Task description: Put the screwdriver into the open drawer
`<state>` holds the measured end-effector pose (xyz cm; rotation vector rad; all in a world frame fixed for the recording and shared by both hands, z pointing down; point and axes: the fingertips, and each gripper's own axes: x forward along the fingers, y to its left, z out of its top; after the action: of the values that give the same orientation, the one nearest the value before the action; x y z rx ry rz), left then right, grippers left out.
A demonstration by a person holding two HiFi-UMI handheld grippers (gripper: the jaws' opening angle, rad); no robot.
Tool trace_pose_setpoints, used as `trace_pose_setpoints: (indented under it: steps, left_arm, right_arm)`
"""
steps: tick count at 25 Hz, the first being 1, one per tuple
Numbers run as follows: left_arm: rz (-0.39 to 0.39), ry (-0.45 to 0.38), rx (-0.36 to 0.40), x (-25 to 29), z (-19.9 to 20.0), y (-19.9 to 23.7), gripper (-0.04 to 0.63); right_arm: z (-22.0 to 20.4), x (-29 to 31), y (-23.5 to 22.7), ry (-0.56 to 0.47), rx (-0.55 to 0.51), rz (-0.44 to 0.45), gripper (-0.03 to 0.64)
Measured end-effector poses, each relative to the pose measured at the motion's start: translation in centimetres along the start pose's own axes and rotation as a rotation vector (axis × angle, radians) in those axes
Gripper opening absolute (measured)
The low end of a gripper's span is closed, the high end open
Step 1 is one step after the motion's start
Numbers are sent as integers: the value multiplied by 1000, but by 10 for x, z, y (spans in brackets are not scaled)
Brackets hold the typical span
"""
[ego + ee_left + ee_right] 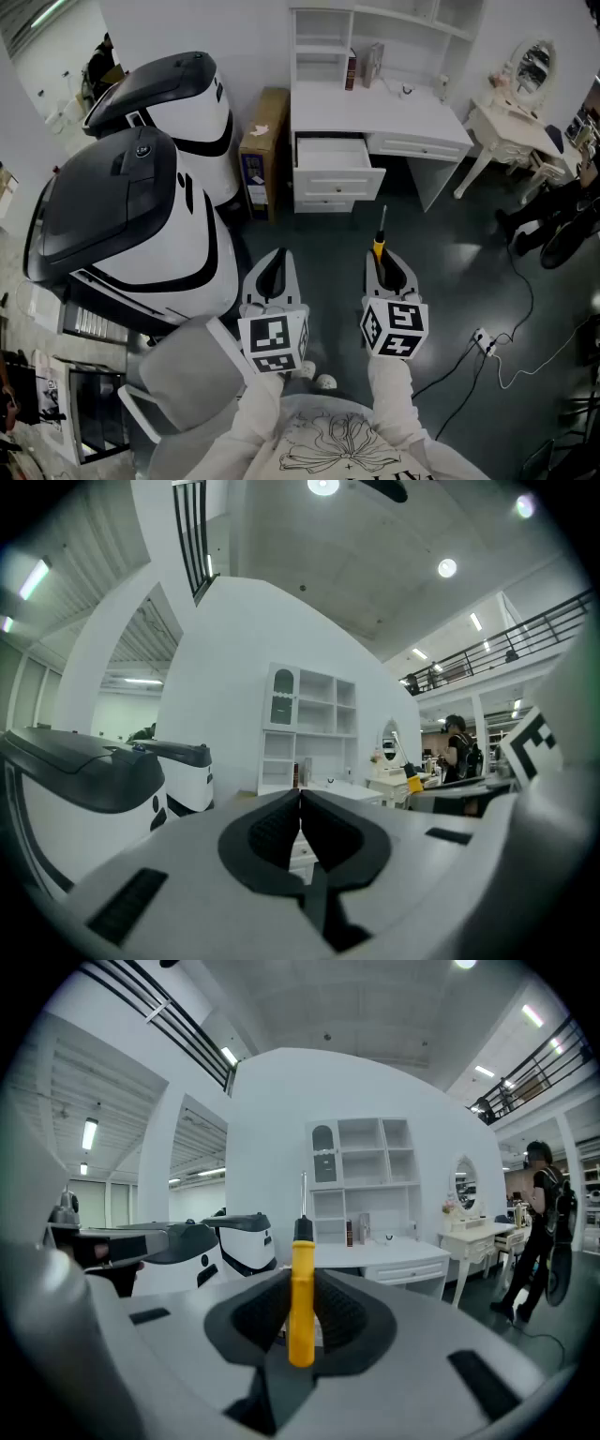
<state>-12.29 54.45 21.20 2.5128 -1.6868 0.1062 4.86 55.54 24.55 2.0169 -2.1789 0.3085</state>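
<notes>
Right gripper [300, 1283]: ribbed black fingers [258, 1316] clamp smooth yellow-handled screwdriver [301, 1326], thin shaft protruding. Left gripper [300, 803]: fingers [270, 832] together, empty.

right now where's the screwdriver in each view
Head view: screwdriver lower centre, held in the right gripper, tip up.
Left gripper view: its small yellow handle, right of centre.
Right gripper view: dead centre, upright between the jaws.
Shared landmark: white shelved desk.

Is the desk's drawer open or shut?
Open. The top drawer is pulled out from the white desk, so the head view looks down into its box.
</notes>
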Motion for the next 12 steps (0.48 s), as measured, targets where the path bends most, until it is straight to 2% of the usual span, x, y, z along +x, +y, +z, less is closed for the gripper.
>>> trace_pose_setpoints:
  steps: [12]
  left_arm:
    - [18, -8, 1, 1, 5, -6, 6]
  right_arm:
    - [2, -1, -6, -11, -2, 19, 71]
